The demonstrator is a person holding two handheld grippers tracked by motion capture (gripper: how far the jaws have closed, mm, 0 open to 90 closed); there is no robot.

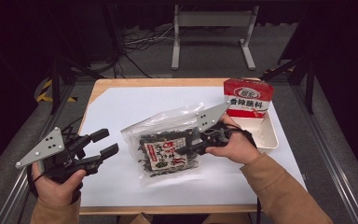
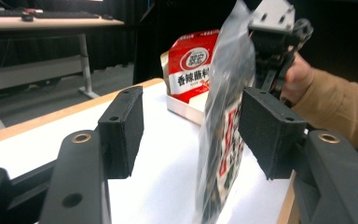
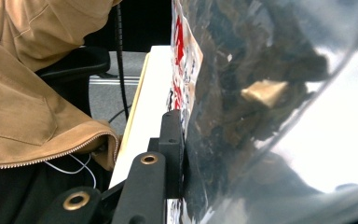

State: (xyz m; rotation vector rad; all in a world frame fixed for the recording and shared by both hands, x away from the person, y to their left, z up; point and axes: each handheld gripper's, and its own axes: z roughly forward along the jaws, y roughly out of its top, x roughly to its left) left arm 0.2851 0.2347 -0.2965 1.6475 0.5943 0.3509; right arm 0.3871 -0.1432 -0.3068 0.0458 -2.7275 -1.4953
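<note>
Left gripper (image 1: 103, 142) fingers apart, empty; right gripper (image 1: 186, 148) fingers clamp clear plastic bag of dark dried seaweed (image 1: 168, 149); red-white carton (image 1: 248, 97) stands in white tray (image 1: 270, 137).

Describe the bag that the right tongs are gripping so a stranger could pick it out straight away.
Start at the white sheet covering the wooden table and look to its middle. There the right tongs pinch a clear plastic bag of dark dried pieces with a red and white label. Its neighbour, the red and white pouch standing in the white tray at the far right, is opaque.
</note>
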